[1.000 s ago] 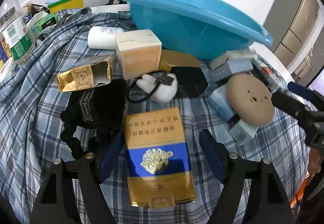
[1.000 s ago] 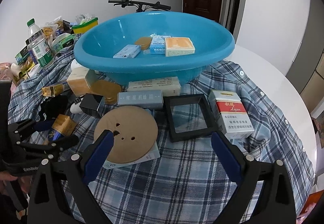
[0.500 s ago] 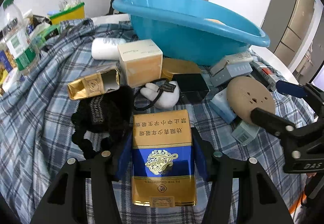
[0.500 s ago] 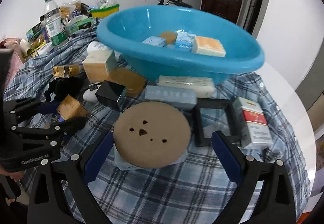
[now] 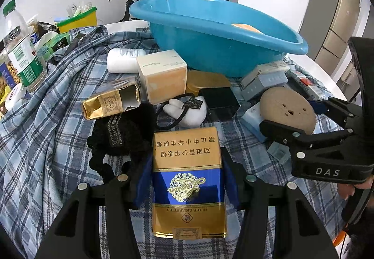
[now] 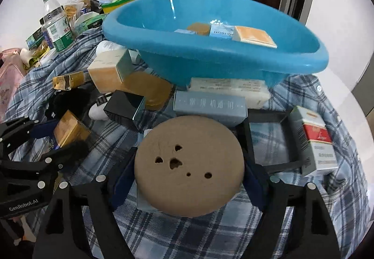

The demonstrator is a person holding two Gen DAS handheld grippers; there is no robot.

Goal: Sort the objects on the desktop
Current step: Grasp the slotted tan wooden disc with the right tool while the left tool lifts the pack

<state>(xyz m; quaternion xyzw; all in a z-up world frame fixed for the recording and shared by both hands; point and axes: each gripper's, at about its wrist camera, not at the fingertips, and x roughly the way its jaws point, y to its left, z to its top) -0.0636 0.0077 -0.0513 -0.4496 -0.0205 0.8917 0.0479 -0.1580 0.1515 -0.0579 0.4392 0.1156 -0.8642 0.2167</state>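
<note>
On the plaid cloth (image 5: 35, 142) before the basin (image 5: 210, 48), the left gripper (image 5: 187, 179) pinches the gold-blue pack (image 5: 187, 165). Only the right view shows boxes (image 6: 254, 36) inside the basin, and the right gripper (image 6: 187, 177) closing around the disc (image 6: 189, 167).

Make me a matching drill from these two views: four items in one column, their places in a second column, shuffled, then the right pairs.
Items:
1. gold and blue cigarette pack
2. brown disc
3. orange-topped box
4. water bottle

Places:
A. inside the blue basin
B. between the right tool's fingers
C. standing at the far left
D. between the left tool's fingers

Pairs: 1-D, 2-B, 3-A, 4-C
</note>
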